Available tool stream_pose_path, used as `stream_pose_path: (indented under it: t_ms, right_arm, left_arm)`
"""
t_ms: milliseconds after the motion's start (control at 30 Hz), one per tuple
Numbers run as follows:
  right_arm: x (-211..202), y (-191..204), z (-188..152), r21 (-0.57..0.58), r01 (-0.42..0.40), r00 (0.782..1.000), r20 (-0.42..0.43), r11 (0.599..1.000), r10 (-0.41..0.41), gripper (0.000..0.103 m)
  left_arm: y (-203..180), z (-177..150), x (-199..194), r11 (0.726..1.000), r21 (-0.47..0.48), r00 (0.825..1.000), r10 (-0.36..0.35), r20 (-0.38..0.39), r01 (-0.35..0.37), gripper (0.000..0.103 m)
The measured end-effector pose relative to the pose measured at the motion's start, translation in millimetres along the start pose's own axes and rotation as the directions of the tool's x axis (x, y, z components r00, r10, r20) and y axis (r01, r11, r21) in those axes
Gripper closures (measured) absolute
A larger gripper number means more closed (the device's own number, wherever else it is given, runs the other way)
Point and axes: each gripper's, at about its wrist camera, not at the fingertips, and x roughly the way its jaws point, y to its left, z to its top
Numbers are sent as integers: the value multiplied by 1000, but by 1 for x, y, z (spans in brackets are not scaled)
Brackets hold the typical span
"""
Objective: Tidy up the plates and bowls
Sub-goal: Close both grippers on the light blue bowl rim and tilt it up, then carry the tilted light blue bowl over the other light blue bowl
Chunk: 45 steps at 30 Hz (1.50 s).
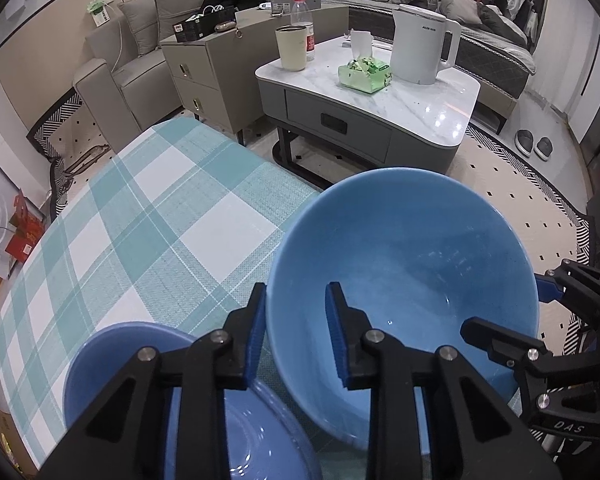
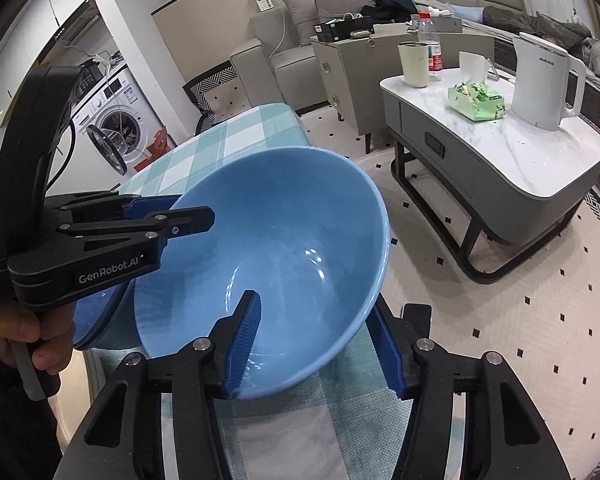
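The jaws of the left gripper (image 1: 296, 336) stand narrow and straddle the rim of the large blue bowl (image 1: 404, 276): one blue pad lies against the outer wall, while the other is inside the bowl with a small gap to the wall, so I cannot tell if the rim is really pinched. The jaws of the right gripper (image 2: 320, 344) are about half open and straddle the opposite rim of the same bowl, one pad inside and one outside; in the right wrist view a gap shows between the outer pad and the wall, so the pads do not seem to press on it. The bowl is tilted, with its opening turned toward the cameras, and it sits at the near corner of the table (image 1: 148, 216), which is covered by a teal and white checked cloth. Just beside it, under the left gripper, a blue plate (image 1: 112, 364) lies on the cloth. A hand (image 2: 16, 336) holds the handle of the left gripper, seen at the left edge of the right wrist view. Beyond the table stands a marble-top coffee table (image 1: 420, 108) with a white kettle (image 1: 420, 44), a green tissue pack (image 1: 364, 74), a cream cup (image 1: 291, 48) and a water bottle (image 1: 302, 16).
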Motion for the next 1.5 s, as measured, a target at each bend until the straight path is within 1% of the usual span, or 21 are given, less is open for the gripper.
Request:
stream_pose_path:
  t_ms: [267,567,1033,1500]
  right_arm:
    - [-2,-6,1,23,6,1000,7,1000,-7,49]
    - [-3,-8,2,41,-12,1000,13,999,11,50]
    - [-4,-14,3,63,-3,1000,25,998,1,51]
    - [-12,-11,2,66,0,999,53,998,-4,54]
  left_arm:
    - [-6,2,2,1000,8,1000,9,2,-9,76]
    - [-3,-3,-2,1000,-10,1000,-12,2,12,76]
    - [-10,-2,-7,1000,-6,1000,4,7,-4,76]
    - [-10,1,-23,1000,-11,999,13,43,-12,76]
